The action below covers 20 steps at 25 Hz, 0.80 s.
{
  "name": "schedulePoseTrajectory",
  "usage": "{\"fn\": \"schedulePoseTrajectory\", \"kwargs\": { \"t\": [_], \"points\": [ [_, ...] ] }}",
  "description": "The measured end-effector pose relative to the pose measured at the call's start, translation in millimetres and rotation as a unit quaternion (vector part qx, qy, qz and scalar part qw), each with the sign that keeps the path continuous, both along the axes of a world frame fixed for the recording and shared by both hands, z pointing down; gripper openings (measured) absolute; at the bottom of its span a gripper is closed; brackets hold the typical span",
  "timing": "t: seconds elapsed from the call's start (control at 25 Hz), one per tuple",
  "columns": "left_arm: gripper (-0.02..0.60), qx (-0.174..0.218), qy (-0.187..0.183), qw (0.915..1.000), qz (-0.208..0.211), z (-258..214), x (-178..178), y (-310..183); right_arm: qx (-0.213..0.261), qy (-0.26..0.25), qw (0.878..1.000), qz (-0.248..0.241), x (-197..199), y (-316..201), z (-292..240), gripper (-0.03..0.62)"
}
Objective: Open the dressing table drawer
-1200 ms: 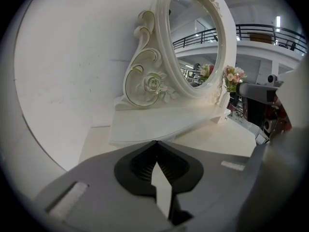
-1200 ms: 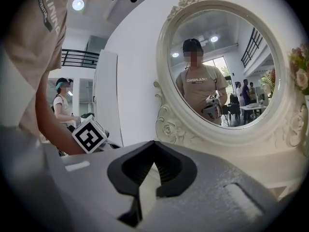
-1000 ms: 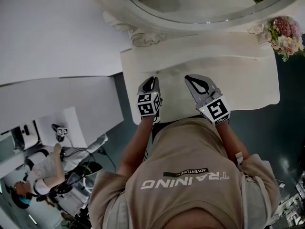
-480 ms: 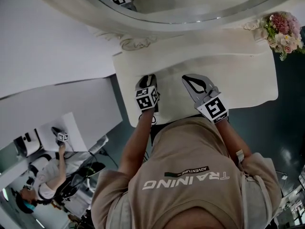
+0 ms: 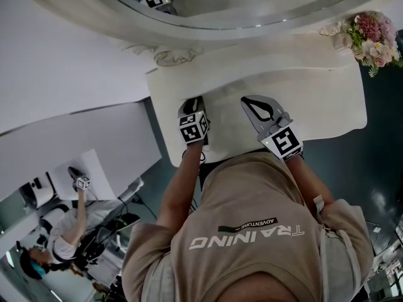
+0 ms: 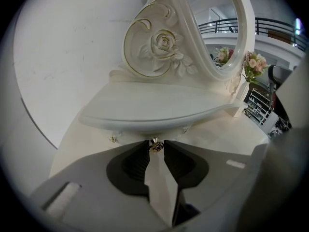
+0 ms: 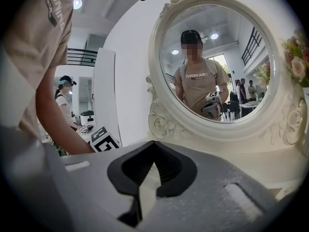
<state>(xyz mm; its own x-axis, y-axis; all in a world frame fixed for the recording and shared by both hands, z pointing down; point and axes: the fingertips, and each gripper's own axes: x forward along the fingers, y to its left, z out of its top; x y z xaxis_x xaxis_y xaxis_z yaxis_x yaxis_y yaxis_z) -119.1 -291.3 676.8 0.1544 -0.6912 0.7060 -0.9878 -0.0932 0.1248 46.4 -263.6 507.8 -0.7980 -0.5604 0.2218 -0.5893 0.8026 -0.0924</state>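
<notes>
Head view: both grippers are over the white counter [image 5: 308,106] of the dressing table, below the oval mirror [image 5: 252,8]. The left gripper [image 5: 196,103] is near the counter's left end and the right gripper [image 5: 249,100] is beside it. A bunch of flowers [image 5: 375,39] stands at the far right corner.

Left gripper view: the jaws have just been closing, and they clamp a small brass drawer knob [image 6: 155,144] between their tips. The knob sits just under the front edge of the raised shelf [image 6: 159,109] below the mirror. The overhang hides most of the drawer front.

Right gripper view: the right gripper's jaws are together at the tips with nothing between them. They point toward the mirror's frame [image 7: 161,122].
</notes>
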Motion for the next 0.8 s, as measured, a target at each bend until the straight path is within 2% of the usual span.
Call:
{"fn": "schedulePoseTrajectory", "kwargs": {
  "t": [0.8],
  "points": [
    [0.112, -0.011, 0.002, 0.9999, 0.004, 3, 10, 31, 0.004, 0.006, 1.000, 0.000, 2, 14, 1, 0.003]
  ]
}}
